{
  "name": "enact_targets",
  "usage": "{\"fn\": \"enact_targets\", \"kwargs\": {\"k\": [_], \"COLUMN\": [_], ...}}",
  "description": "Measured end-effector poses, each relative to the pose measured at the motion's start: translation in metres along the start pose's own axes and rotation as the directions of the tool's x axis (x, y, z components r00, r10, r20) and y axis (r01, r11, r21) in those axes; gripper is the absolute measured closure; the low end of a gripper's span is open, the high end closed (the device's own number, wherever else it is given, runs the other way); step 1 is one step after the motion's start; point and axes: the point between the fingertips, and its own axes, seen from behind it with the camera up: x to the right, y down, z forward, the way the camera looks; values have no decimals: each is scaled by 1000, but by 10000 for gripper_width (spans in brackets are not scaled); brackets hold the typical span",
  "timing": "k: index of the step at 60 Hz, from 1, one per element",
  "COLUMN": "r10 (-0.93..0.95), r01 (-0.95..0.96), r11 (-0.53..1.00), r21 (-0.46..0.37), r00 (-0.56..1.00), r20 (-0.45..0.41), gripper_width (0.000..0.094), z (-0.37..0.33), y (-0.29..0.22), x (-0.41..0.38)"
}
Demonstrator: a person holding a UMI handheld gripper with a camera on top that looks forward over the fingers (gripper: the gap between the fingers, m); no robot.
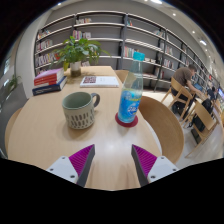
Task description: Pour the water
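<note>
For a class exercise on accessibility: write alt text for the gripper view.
A water bottle on a red coaster and a grey-green mug stand apart on a round wooden table, beyond the open tool. Books, a potted plant and library shelves lie behind.

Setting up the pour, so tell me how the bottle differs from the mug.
The bottle is tall and slim with a blue label, the mug squat and grey-green. The bottle is closed by a cap; the mug is open-topped with a side handle. The bottle stands on a red coaster, the mug directly on the table. Both stand upright beyond the open hand-held gripper.
</note>
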Motion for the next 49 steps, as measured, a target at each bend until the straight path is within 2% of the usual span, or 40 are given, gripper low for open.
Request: {"fn": "enact_targets", "kwargs": {"k": [6, 29, 49], "r10": [-6, -14, -38], "r01": [6, -8, -5], "r11": [1000, 986, 970], "r21": [-7, 167, 243], "r00": [999, 991, 984], "r20": [35, 130, 174], "gripper_width": [197, 197, 199], "z": [-42, -169, -221], "y": [2, -56, -75], "x": [-32, -143, -191]}}
